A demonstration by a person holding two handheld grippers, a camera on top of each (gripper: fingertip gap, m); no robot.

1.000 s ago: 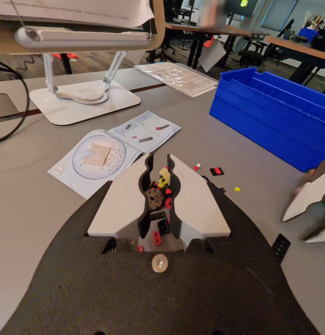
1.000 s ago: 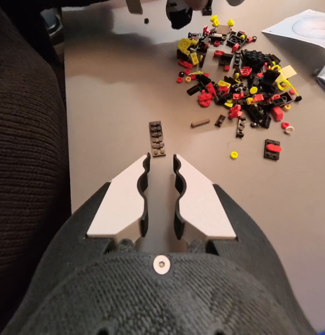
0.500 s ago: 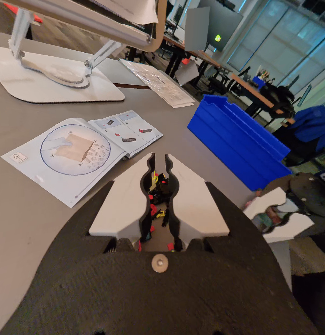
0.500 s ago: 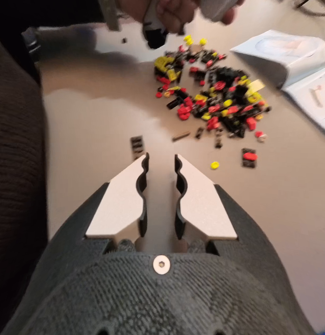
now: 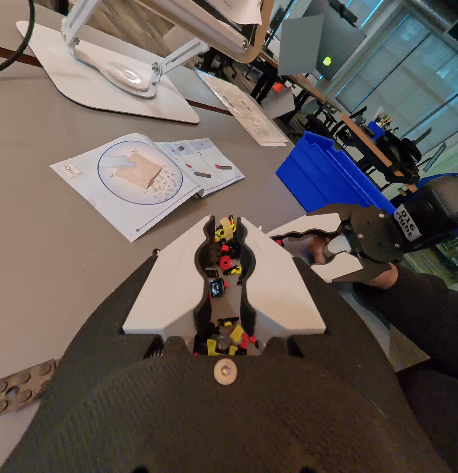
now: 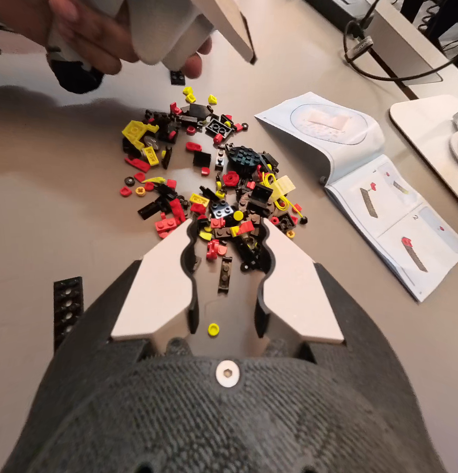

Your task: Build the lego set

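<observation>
A pile of small black, red and yellow lego pieces (image 6: 210,166) lies on the grey table (image 6: 56,192). My right gripper (image 6: 228,225) is open wide and empty, its fingertips at the near edge of the pile, with a yellow round stud (image 6: 213,329) lying between its fingers. A long black studded plate (image 6: 66,307) lies left of it. My left gripper (image 5: 225,222) is narrowly open and empty, low over the pile (image 5: 226,258). In the left wrist view the right gripper (image 5: 312,245) comes in from the right. The left gripper, held by a hand, shows in the right wrist view (image 6: 171,25).
An open instruction booklet (image 5: 146,174) lies beyond the pile; it also shows in the right wrist view (image 6: 350,179). A white stand base (image 5: 107,84) and a blue bin (image 5: 325,176) stand farther back. A dark studded plate (image 5: 13,389) shows at the lower left. A small black plate (image 6: 177,76) lies under the hand. One gripper's finger ends stand about 11 centimeters off the other's. The long black studded plate (image 6: 66,307) is closer to my right gripper, around 10 centimeters from its tips; the left tips are 20 centimeters off.
My right gripper has moved forward to the pile and opened wider. My left gripper has swung over the pile, its gap unchanged. The two grippers are now closer together.
</observation>
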